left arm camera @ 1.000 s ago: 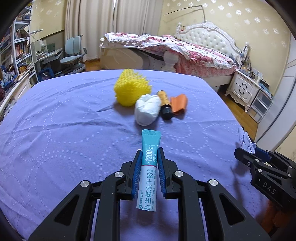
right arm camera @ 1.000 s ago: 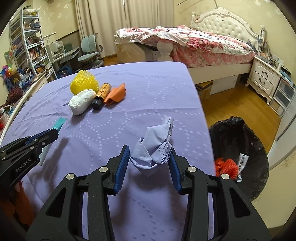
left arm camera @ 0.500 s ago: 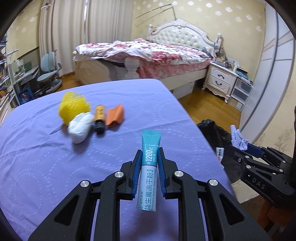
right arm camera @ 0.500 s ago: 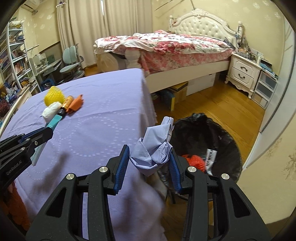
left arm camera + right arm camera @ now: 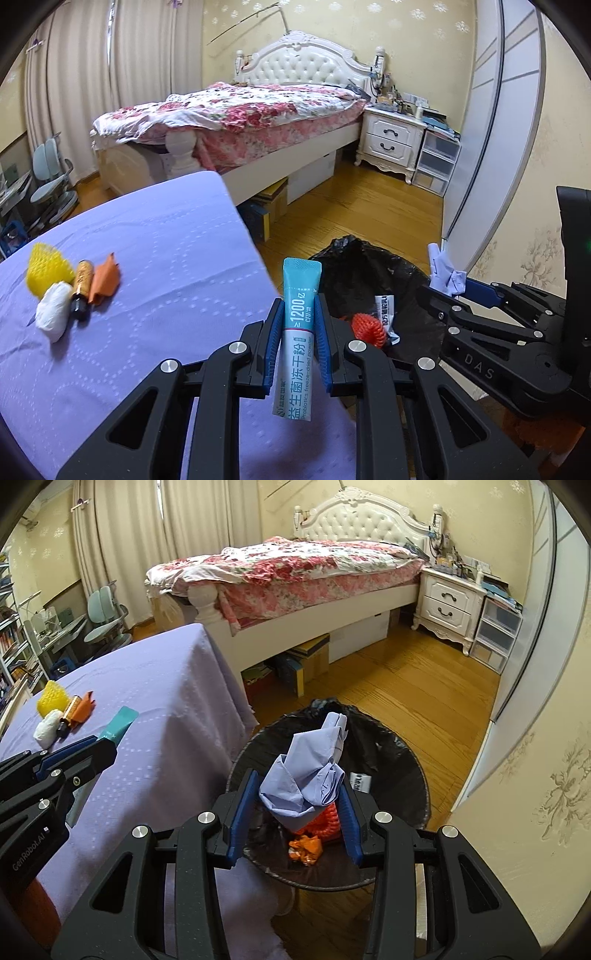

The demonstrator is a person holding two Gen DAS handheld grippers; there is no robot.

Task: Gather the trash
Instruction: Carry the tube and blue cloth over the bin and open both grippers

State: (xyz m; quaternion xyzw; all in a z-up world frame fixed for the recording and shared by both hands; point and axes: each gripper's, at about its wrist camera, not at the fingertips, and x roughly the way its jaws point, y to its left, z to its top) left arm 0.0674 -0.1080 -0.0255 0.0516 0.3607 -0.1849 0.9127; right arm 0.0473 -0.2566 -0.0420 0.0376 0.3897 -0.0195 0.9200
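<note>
My left gripper is shut on a teal and white sachet, held over the purple table's right edge. My right gripper is shut on a crumpled pale blue tissue above the black-lined trash bin. The bin holds a red net, a white wrapper and orange scraps. Left on the table lie a yellow foam net, a white wad, a small brown bottle and an orange wrapper.
The bin stands on the wooden floor just right of the table. A bed with boxes under it is behind, a white nightstand and a wall to the right, desk chairs at the far left.
Both grippers have swung right, from over the table to its right edge and the bin, each keeping its hold. The tissue now hangs over the bin's opening.
</note>
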